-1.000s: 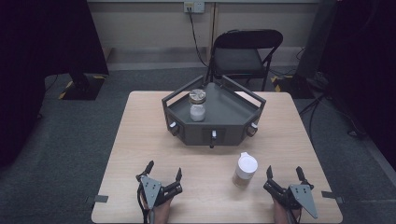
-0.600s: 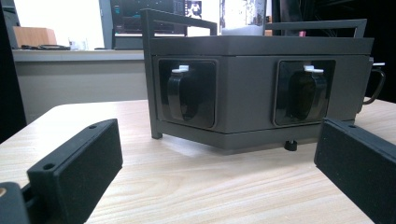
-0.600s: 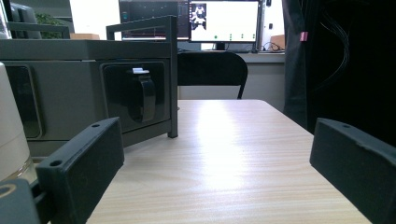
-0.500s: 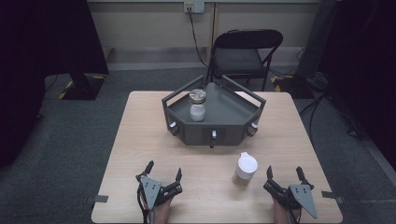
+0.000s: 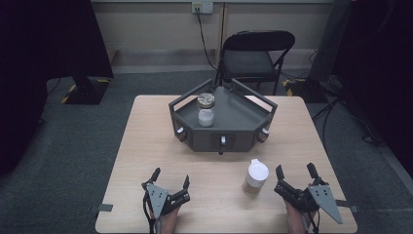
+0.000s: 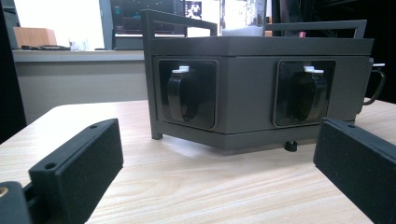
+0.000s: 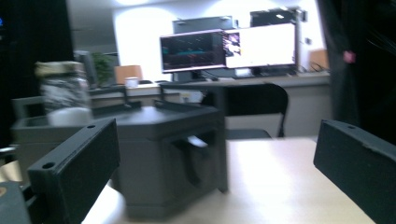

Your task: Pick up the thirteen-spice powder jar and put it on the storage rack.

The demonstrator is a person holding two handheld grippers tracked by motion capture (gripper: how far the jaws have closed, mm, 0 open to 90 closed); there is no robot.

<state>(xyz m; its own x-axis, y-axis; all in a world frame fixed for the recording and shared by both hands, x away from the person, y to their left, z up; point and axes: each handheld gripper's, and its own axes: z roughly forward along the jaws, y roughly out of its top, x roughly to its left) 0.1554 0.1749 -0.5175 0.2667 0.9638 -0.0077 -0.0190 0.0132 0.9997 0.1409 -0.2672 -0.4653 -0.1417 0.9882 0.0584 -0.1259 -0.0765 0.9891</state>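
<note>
Both grippers sat low at the near edge of the table (image 5: 146, 126), and neither one had anything in it. The left gripper (image 5: 170, 181) had its jaws spread wide, with a good stretch of bare wood ahead of it up to the grey tray stand (image 5: 243, 117). In the left gripper view that stand (image 6: 261, 88) sat square in front, its two black handles facing the camera, and nothing lay between the jaws.

The right gripper (image 5: 294, 173) was also spread wide, right by the table's front right corner, so it had little room on its outer side. The white-lidded cup (image 5: 255, 177) stood just beside it, toward the table's middle, apart from the nearer jaw, on open tabletop in front of the stand. The right gripper view was blurry, but the stand (image 7: 163, 154) showed ahead, off to the left.

A small jar (image 5: 206, 110) with a pale lid stood upright on the stand's top deck, toward its left rear, inside the raised rail. Either side of the stand had free table out to the edges. A folding chair (image 5: 253, 56) stood behind the far edge.
</note>
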